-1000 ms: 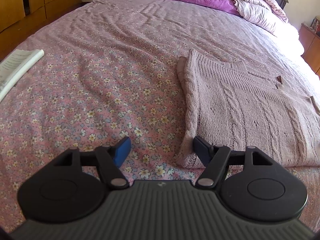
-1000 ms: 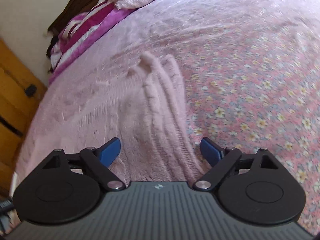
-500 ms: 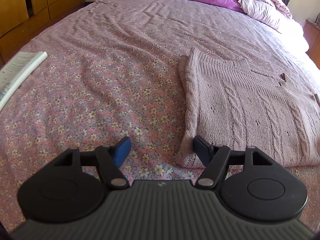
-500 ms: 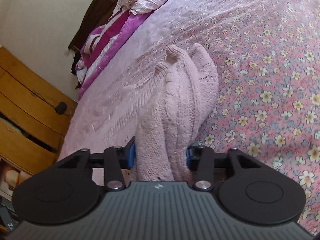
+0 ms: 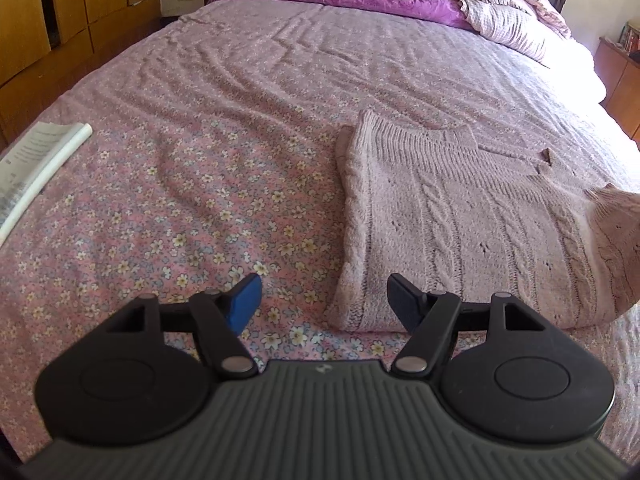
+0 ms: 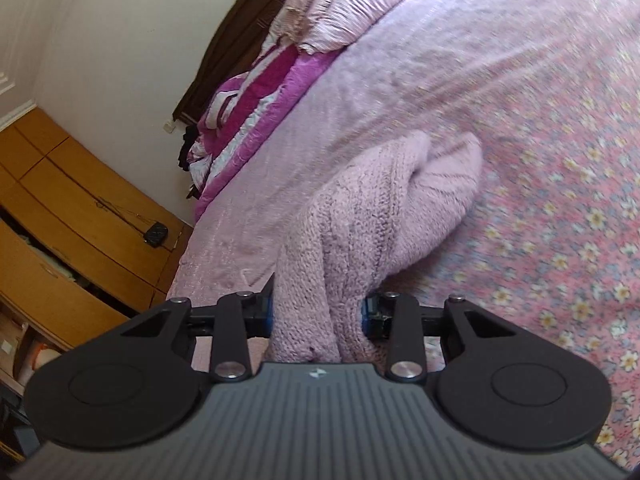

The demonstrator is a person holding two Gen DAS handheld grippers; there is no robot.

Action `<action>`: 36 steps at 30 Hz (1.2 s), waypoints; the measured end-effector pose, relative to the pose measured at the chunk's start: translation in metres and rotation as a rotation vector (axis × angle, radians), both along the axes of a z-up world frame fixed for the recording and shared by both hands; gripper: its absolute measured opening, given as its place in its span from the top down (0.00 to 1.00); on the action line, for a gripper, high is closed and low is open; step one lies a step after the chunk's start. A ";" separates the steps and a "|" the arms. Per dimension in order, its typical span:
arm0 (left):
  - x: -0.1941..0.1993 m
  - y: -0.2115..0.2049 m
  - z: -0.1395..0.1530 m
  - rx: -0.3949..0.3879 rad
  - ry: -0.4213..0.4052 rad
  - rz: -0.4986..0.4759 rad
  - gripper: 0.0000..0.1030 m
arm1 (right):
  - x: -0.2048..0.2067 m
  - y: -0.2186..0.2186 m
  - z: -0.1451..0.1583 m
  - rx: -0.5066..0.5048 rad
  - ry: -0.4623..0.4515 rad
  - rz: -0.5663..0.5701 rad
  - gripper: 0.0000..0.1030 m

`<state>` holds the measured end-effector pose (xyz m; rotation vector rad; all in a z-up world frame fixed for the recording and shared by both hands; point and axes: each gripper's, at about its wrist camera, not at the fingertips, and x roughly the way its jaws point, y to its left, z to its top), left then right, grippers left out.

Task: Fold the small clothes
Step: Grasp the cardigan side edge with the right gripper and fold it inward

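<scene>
A pale pink cable-knit sweater [image 5: 460,216] is lying on the bed's pink floral sheet [image 5: 180,200]. Its bunched end [image 6: 320,300] is being squeezed and lifted by the right gripper [image 6: 316,312], whose jaws are closing on the knit. The left gripper [image 5: 324,300] is being held wide open, nothing gripped, just over the sweater's near corner

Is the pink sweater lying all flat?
No. The pink knitted sweater has one edge bunched and lifted in the closing right gripper.
</scene>
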<state>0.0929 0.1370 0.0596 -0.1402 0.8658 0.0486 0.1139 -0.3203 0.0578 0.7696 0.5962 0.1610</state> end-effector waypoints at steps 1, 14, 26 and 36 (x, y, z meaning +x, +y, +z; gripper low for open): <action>0.000 0.000 0.001 -0.001 -0.001 0.000 0.31 | -0.001 0.004 0.004 -0.003 -0.008 0.009 0.63; -0.001 0.010 0.005 0.013 -0.015 0.013 0.31 | 0.003 0.075 0.053 -0.040 -0.102 0.183 0.64; 0.009 0.020 0.004 0.001 -0.014 0.018 0.31 | 0.018 0.171 0.060 -0.126 -0.091 0.413 0.64; 0.012 0.027 -0.003 0.005 -0.012 0.021 0.31 | 0.042 0.249 0.027 -0.252 -0.003 0.560 0.64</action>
